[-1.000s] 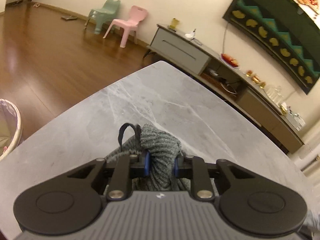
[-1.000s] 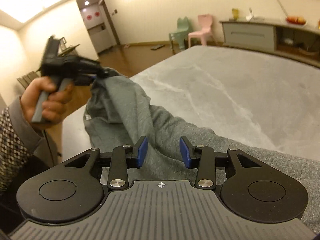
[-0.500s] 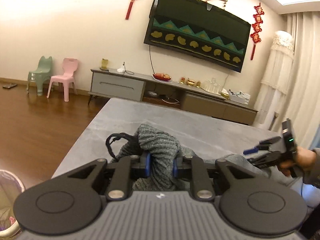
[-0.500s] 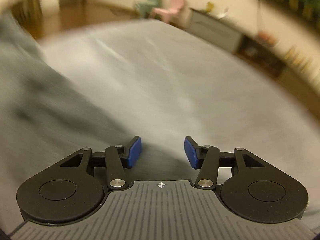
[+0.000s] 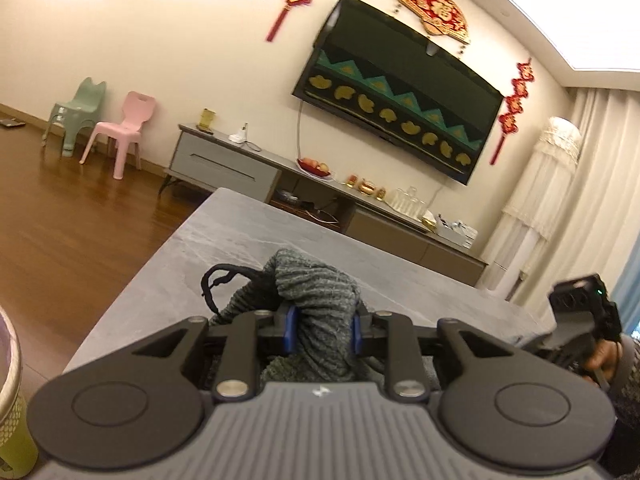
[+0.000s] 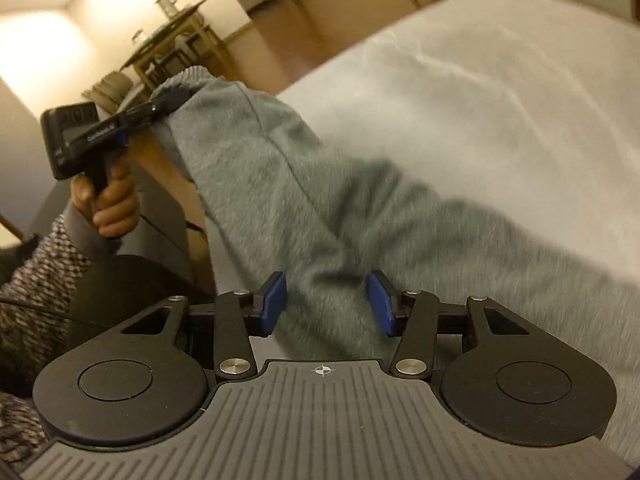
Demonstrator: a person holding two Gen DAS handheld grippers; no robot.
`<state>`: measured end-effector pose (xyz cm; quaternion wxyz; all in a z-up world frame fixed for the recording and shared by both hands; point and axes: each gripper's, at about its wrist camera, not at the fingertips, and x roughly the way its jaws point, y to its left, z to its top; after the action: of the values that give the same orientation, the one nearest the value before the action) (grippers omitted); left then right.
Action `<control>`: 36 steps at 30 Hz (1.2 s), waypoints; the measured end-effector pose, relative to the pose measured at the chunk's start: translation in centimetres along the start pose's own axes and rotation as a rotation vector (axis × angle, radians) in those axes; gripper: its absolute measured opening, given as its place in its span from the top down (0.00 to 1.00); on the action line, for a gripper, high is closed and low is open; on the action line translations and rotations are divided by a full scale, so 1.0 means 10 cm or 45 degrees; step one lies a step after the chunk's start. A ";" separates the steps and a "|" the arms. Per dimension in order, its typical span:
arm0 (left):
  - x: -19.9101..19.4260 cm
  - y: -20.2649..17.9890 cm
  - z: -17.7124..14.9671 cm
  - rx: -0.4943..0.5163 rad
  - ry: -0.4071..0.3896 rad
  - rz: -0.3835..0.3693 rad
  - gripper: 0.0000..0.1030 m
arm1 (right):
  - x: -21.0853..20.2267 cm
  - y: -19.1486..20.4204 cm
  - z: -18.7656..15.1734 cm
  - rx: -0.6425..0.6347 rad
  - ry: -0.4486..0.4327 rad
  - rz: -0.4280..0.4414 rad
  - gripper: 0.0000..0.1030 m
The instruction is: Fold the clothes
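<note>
Grey knitted garment drapes from our left tongs down across the marble-look worktop. These tongs clamp its ribbed edge, beside a black drawstring, though their jaws are easing apart. We lift that end, we judge, to straighten the cloth for a fold. Our right tongs stand apart, straddling the fabric without pinching it.

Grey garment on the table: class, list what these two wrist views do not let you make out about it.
- Left wrist view: most of the grey garment is hidden behind the left gripper, whose jaws are opening with the ribbed edge between them.
- Right wrist view: the cloth is motion-blurred, and the frame's right edge cuts it off.
- Right wrist view: the right gripper is open; contact with the cloth cannot be judged.
</note>
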<state>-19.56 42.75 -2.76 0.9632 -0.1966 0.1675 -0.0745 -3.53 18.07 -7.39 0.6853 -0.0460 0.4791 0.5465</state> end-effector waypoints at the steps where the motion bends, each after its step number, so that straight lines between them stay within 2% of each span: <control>1: 0.00 0.01 -0.01 -0.008 -0.005 0.002 0.76 | -0.05 0.00 -0.04 0.019 -0.004 0.002 0.53; 6: 0.06 0.09 -0.03 -0.059 -0.023 0.047 0.75 | -0.10 -0.10 -0.09 0.107 0.089 0.017 0.50; 9: 0.12 0.13 -0.03 -0.092 -0.023 0.085 0.75 | -0.15 -0.06 -0.10 0.179 0.123 0.113 0.48; 11: 0.10 0.15 -0.03 -0.091 -0.028 0.069 0.75 | -0.26 -0.03 -0.10 0.176 0.113 0.143 0.44; 13: 0.08 0.16 -0.03 -0.089 -0.035 0.052 0.76 | -0.31 0.01 -0.08 0.122 0.091 0.006 0.45; 16: 0.04 0.17 -0.03 -0.077 -0.043 0.030 0.75 | -0.49 0.03 -0.01 0.069 -0.020 -0.038 0.46; 18: 0.04 0.19 -0.04 -0.083 -0.039 0.036 0.75 | -0.49 0.05 -0.01 -0.016 -0.007 -0.076 0.44; 19: 0.05 0.21 -0.04 -0.089 -0.037 0.040 0.75 | -0.45 0.04 -0.03 -0.049 0.046 -0.090 0.49; 20: 0.06 0.22 -0.05 -0.095 -0.035 0.042 0.75 | -0.39 0.04 -0.07 -0.077 0.111 -0.101 0.58; 22: 0.08 0.23 -0.05 -0.098 -0.034 0.055 0.75 | -0.40 0.10 -0.15 -0.159 0.146 -0.131 1.00; 26: 0.10 0.28 -0.06 -0.121 -0.041 0.070 0.74 | -0.66 0.35 -0.29 -0.239 0.096 -0.141 1.00; 33: 0.12 0.32 -0.05 -0.156 -0.051 0.125 0.74 | -0.67 0.58 -0.59 -0.363 0.204 -0.181 1.00; 36: 0.11 0.31 -0.03 -0.144 -0.045 0.124 0.74 | -0.86 0.42 -0.51 -0.235 0.117 -0.168 0.99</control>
<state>-18.39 45.19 -4.64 0.9558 -0.2436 0.1638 -0.0146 -9.45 10.74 -2.13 0.6899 -0.1651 0.4537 0.5394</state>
